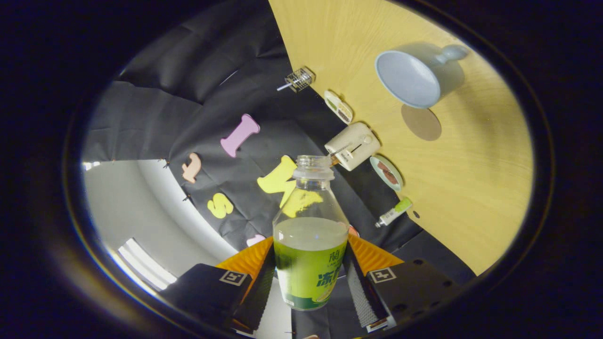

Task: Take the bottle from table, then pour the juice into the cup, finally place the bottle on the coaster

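My hand-held gripper (311,278) holds the bottle (310,235) between its two fingers, both pressed against the labelled lower body, one on each side. The bottle's cap is off and its open mouth points forward, away from me. Pale green juice fills it to roughly the shoulder, and the liquid surface sits level across the bottle.

The whole scene is rolled sideways: the wooden counter (471,188) stands like a wall beyond the fingers and to one side. I judge that I have lifted the bottle clear and am carrying it toward the pour.

On the counter, well beyond the bottle, is the cup (412,77), pale blue with a handle, its empty inside facing me. Just beside it lies a round brown coaster (420,122), bare, where the bottle should finish.

Along the counter's edge near the wall sit a small cream toaster (353,146), two little dishes (339,107), a green-capped tube (393,213) and a small wire basket (299,79). No juice is pouring yet.
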`<act>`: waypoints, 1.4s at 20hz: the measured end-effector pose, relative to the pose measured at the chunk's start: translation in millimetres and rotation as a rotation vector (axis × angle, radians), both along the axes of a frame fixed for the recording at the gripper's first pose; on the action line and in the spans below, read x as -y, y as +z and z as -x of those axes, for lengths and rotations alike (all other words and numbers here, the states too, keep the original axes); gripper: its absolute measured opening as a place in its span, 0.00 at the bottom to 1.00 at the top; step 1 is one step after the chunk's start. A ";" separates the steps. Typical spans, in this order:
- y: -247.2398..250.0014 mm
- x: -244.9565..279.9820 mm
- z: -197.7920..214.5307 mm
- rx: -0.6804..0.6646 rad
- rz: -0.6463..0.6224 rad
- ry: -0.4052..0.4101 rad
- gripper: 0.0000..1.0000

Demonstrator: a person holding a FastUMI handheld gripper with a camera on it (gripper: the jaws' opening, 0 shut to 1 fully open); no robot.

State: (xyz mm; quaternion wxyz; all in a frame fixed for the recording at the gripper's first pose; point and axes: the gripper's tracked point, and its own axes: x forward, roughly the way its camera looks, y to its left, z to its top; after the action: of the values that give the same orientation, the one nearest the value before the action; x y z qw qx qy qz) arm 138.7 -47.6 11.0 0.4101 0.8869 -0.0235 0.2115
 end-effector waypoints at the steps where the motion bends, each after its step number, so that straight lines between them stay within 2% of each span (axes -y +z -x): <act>1: 2.0 -0.3 -1.1 0.000 -0.007 0.005 0.79; 10: -1.4 3.8 -6.2 -0.009 -0.042 0.003 0.78; 16: -7.5 -0.8 -9.6 -0.029 0.026 -0.011 0.79; 22: -24.2 -8.0 -7.2 -0.101 0.381 -0.072 0.79; 25: -35.6 -21.0 -9.3 -0.132 0.614 -0.040 0.79; 28: -34.9 -13.7 -6.7 -0.140 0.834 -0.084 0.79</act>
State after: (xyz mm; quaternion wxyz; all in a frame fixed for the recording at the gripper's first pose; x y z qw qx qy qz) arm 145.4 -33.9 -23.9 0.7428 0.6554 0.0557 0.1250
